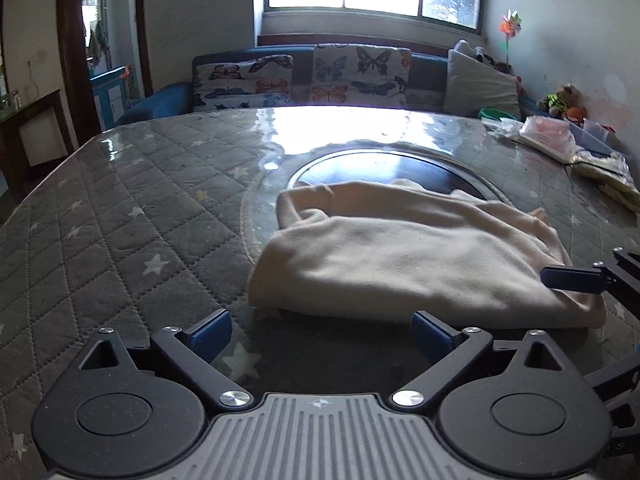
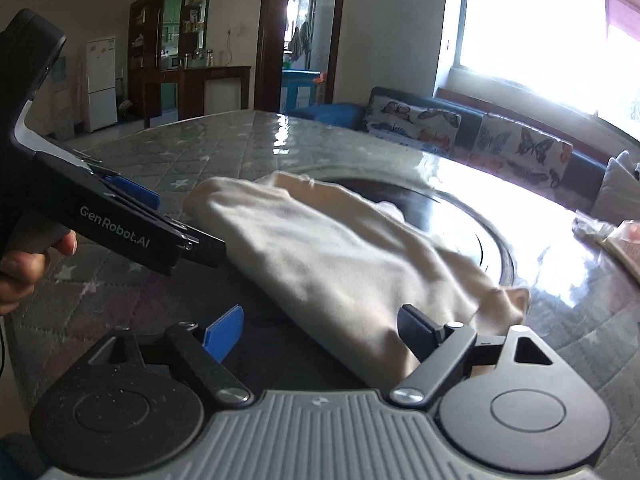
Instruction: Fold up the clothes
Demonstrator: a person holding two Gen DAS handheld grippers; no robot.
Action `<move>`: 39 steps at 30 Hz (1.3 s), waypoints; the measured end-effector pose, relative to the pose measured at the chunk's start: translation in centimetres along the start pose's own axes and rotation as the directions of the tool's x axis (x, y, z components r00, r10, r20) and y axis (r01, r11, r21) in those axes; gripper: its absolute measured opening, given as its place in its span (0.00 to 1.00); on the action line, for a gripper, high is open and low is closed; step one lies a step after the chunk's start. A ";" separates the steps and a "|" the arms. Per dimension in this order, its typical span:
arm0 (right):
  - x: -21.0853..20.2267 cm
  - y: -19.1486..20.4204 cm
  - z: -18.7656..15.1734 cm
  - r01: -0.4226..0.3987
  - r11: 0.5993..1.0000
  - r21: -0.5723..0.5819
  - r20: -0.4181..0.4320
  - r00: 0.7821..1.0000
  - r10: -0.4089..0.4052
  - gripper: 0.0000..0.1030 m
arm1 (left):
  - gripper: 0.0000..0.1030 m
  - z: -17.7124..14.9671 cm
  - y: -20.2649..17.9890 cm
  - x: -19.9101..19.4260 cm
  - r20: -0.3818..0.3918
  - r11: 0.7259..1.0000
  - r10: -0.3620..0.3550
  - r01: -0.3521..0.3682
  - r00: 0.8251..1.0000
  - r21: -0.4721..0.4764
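Observation:
A cream garment (image 1: 404,252) lies folded in a loose bundle on the round table, partly over the dark turntable (image 1: 360,166). It also shows in the right wrist view (image 2: 340,256). My left gripper (image 1: 320,336) is open and empty, just short of the garment's near edge. My right gripper (image 2: 320,334) is open, its jaws standing on either side of the garment's near corner. One right fingertip (image 1: 572,278) shows at the garment's right end in the left wrist view. The left gripper's body (image 2: 120,220) shows at the garment's left end.
The table (image 1: 120,220) has a grey quilted star cover under clear plastic. Plastic bags and packets (image 1: 560,140) lie at its far right edge. A sofa with butterfly cushions (image 1: 340,76) stands behind, under a bright window.

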State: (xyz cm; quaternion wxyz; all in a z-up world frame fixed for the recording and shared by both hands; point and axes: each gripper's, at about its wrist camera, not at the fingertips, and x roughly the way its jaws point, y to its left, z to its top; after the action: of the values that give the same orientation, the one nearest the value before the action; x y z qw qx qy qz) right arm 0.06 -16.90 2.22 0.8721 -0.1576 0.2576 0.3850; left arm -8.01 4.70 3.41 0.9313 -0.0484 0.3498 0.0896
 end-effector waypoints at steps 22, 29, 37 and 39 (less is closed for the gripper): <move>3.8 -0.2 1.1 -0.025 0.999 0.039 -0.049 0.998 0.027 1.00 | 1.00 0.8 6.6 4.1 0.058 0.949 0.265 -0.250 0.962 -0.191; 3.9 0.1 1.0 -0.013 1.000 0.021 -0.063 0.998 0.014 1.00 | 1.00 0.6 7.0 4.4 0.017 0.943 0.274 -0.265 0.962 -0.201; 4.0 0.1 1.1 -0.014 1.000 0.021 -0.067 0.998 0.016 1.00 | 1.00 0.4 6.9 4.2 0.016 0.943 0.274 -0.265 0.962 -0.200; 4.0 0.1 1.1 -0.014 1.000 0.021 -0.067 0.998 0.015 1.00 | 1.00 0.4 6.9 4.2 0.016 0.943 0.274 -0.265 0.962 -0.200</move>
State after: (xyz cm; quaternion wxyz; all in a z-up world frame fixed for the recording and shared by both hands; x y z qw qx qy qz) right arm 2.63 -14.01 0.82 0.8617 -0.1597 0.2917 0.3831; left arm -6.04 12.12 0.77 0.9083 -0.0897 0.3221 0.2512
